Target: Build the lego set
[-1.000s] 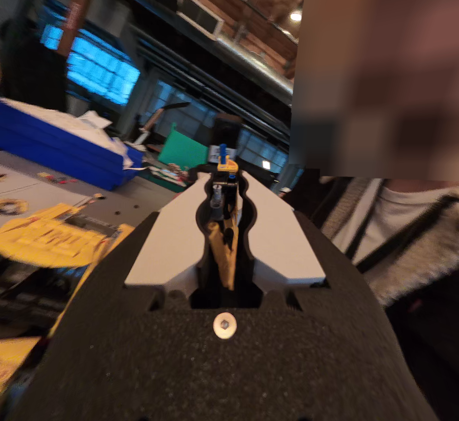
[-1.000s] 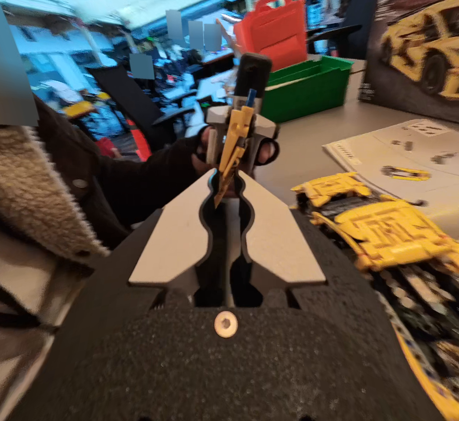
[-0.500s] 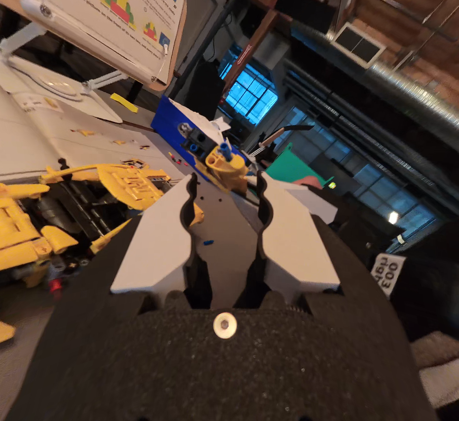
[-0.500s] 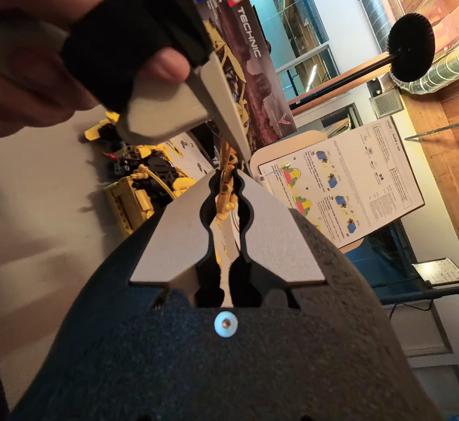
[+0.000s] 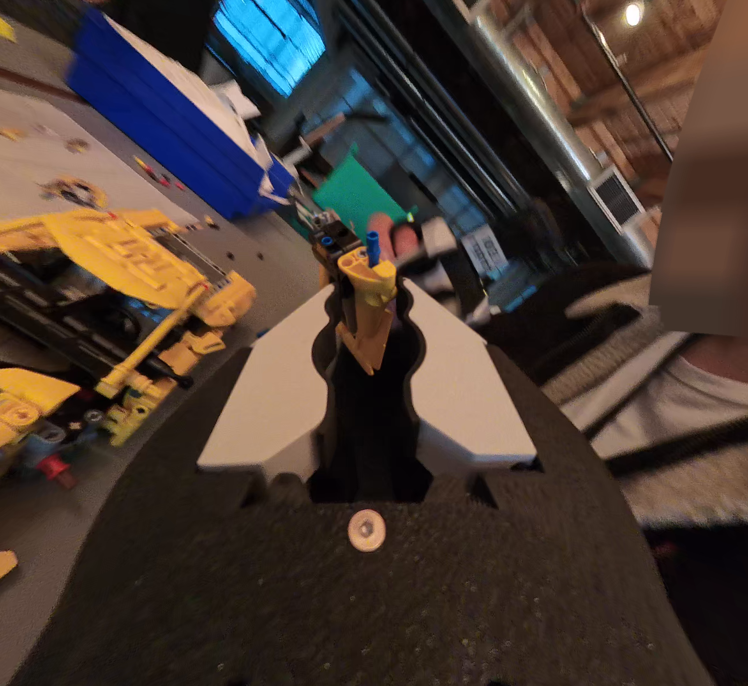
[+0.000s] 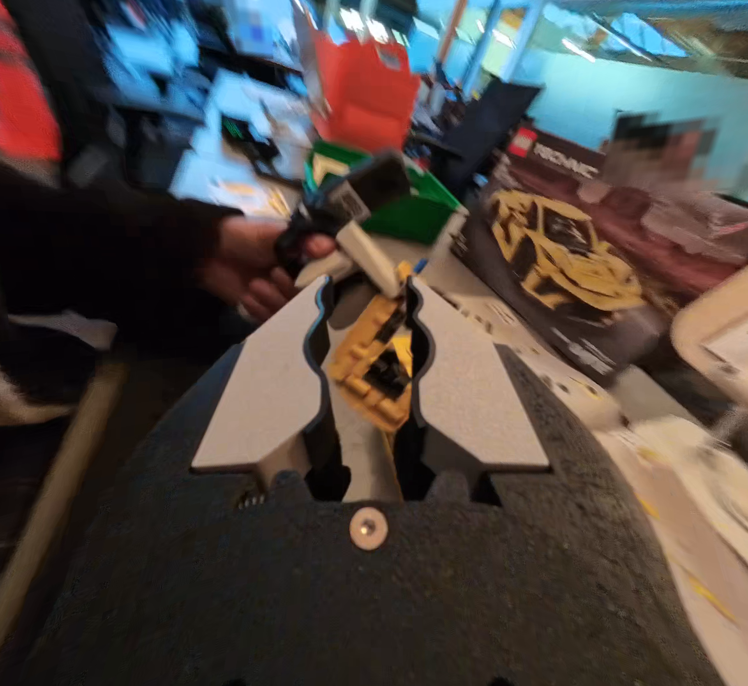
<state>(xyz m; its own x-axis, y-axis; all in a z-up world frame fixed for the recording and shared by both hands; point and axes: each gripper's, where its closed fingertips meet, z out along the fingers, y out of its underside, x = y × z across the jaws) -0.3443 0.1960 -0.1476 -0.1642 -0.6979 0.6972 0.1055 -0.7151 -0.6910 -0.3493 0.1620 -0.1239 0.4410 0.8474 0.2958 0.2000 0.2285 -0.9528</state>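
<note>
Left wrist view, left gripper [image 5: 366, 294]: jaws drawn narrow, clamped on a small yellow sub-assembly [image 5: 366, 302] at the tips.
Left wrist view, sub-assembly: stands up past the fingertips; a blue pin [image 5: 372, 247] projects from its top and a black block [image 5: 334, 239] sits just left of that pin. Probably gripped low so the pin end stays free for joining.
Left wrist view, car model [image 5: 121, 294]: yellow and black, partly built, on the grey table [image 5: 48, 164] well left of the fingers; loose small parts lie near it.
Left wrist view, background: a blue bin [image 5: 162, 116] beyond the model; a person's torso to the right.
Right wrist view, right gripper [image 6: 368, 286]: jaws part-way apart, clasping nothing that can be made out; the picture is blurred.
Right wrist view, left gripper: held by a hand [image 6: 251, 262] ahead and left, its fingers angled into the gap at the right gripper's tips, carrying the yellow piece [image 6: 402, 272] there, apparently for a transfer or a press fit.
Right wrist view, car model [image 6: 376, 367]: seen through the gap, below the fingers.
Right wrist view, surroundings: set box [image 6: 574, 262] and instruction sheets [image 6: 506, 326] to the right; green bin [image 6: 409, 201] beyond.
</note>
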